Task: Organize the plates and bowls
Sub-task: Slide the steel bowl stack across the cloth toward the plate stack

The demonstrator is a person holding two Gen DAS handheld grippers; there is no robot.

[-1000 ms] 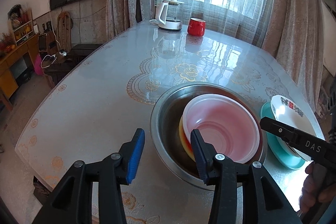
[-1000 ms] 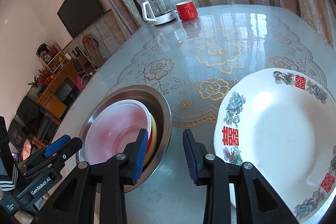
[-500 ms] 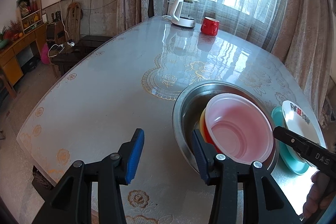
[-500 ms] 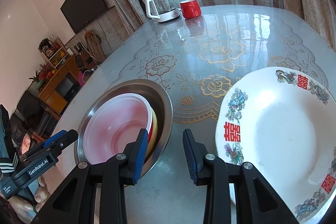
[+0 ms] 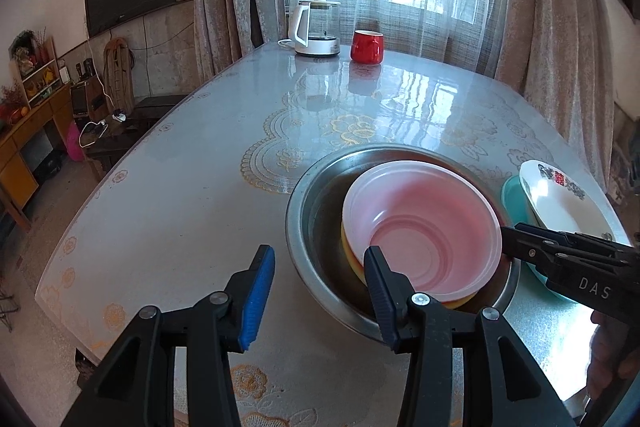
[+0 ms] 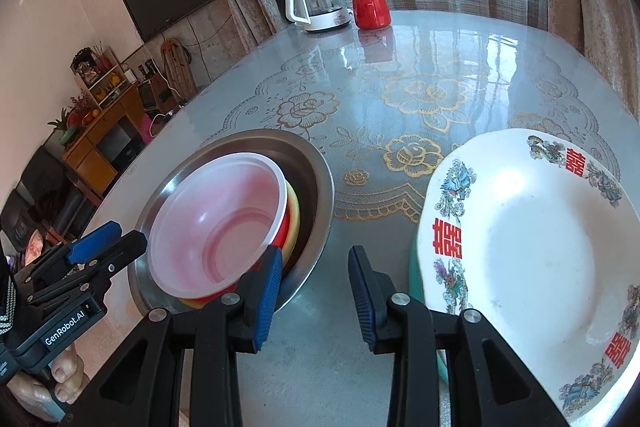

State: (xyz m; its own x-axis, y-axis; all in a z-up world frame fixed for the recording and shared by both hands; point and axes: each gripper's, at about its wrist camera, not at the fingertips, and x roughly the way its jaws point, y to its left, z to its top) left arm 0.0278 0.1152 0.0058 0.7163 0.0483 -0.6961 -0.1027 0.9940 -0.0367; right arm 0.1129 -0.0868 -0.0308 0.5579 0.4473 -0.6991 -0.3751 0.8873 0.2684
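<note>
Both jaws gape, gripping nothing. My left hand-held gripper (image 5: 318, 291) straddles the round steel basin (image 5: 316, 203) rim; translucent plastic bowl (image 5: 420, 227) nests inside. Right hand-held gripper (image 6: 314, 291) hovers over bare glossy table (image 6: 400, 99), glazed plate (image 6: 520, 247) right.

"GenRobot.AI" is printed in white on the left gripper (image 6: 104, 243). "DAS" stands in white on the right gripper (image 5: 516, 247). Red double-happiness characters mark the plate's (image 6: 532, 251) rim.
</note>
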